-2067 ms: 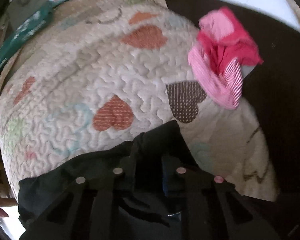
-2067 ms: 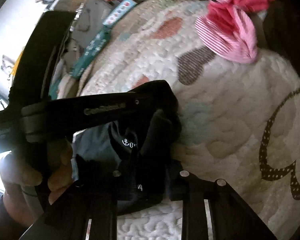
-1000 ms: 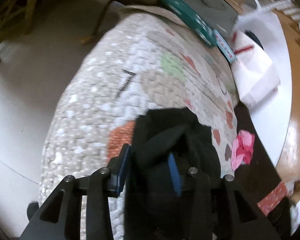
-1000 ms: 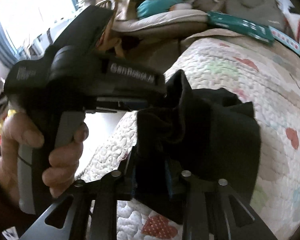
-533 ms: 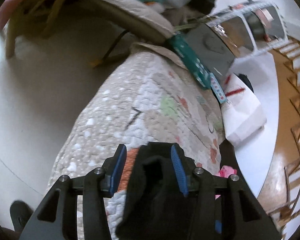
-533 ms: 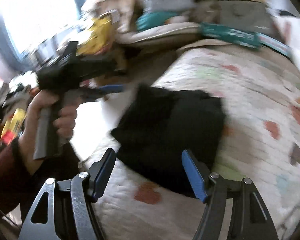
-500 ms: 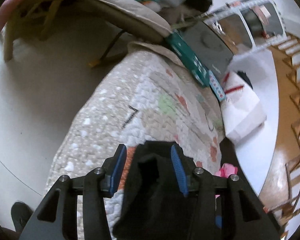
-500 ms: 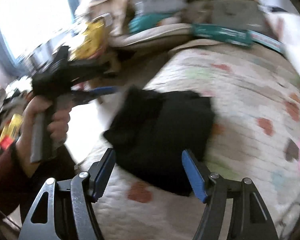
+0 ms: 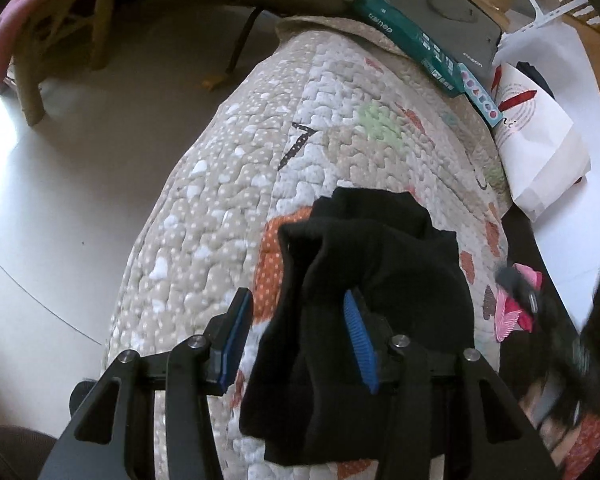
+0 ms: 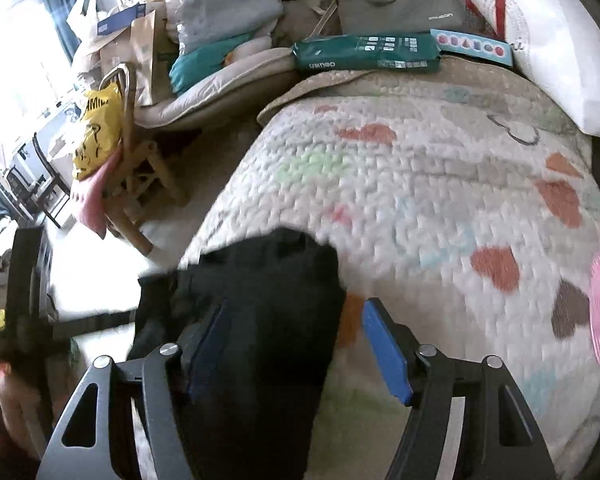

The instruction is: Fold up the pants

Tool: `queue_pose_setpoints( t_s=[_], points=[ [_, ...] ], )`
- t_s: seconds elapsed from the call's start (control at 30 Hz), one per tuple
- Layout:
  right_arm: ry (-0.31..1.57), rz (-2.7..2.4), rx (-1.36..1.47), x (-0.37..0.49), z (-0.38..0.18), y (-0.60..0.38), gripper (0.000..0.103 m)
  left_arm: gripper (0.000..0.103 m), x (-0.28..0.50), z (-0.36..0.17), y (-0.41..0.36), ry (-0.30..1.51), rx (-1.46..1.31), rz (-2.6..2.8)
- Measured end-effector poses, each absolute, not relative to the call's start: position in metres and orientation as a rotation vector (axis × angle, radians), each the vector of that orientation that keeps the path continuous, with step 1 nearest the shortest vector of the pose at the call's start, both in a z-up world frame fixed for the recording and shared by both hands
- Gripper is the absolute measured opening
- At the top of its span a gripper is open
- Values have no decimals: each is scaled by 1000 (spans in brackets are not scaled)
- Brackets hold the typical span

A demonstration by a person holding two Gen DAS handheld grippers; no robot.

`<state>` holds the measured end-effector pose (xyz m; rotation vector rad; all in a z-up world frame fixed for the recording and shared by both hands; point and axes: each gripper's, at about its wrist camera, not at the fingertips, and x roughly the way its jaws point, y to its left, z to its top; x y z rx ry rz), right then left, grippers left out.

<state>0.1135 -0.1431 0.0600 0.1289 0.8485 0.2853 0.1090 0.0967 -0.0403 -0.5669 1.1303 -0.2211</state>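
The black pants (image 9: 376,300) lie bunched in a folded heap on the quilted heart-patterned blanket (image 9: 220,200). My left gripper (image 9: 296,340) is open just above them, with cloth lying between and over its blue pads (image 9: 358,340). In the right wrist view the pants (image 10: 260,320) sit near the blanket's (image 10: 420,184) left edge. My right gripper (image 10: 296,344) is open above them, not holding anything. The left gripper's handle (image 10: 24,300) shows at the far left.
A pink striped garment (image 9: 516,312) lies on the blanket to the right. A green box (image 10: 364,56), a grey case (image 10: 400,4) and a white bag (image 10: 556,52) line the far edge. A wooden chair (image 10: 136,184) stands on the floor to the left.
Both grippers went from shut on the pants to open. The pants were set down on the blanket, and the right gripper has moved in closer over them.
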Motion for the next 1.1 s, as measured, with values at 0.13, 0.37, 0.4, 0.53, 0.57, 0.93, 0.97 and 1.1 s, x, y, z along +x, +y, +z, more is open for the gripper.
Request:
queue_pose_setpoints(
  t_s=[0.13,0.37,0.4,0.53,0.57,0.93,0.97,1.1],
  points=[
    [948,310,166,154,51,-137,58,46,101,-35,82,1119,-463,-216],
    [1077,294,118,192,17,-124,8,48,101,-41,70,1144,-382,-212],
    [1073,283,107,194,19,-125,6,49,103,-42,70,1146,-386,-211],
    [1057,221,78,207,20,-127,2,50,103,-44,71,1151,-387,-208],
    [1046,195,55,210,20,-127,0,52,103,-45,71,1152,-387,-206],
    [959,193,194,165,36,-178,62,51,98,-22,120,944,-691,-201],
    [944,209,208,156,37,-178,62,51,98,-16,118,913,-663,-195],
    [945,277,252,128,28,-171,62,51,125,-17,92,954,-497,-116]
  ],
)
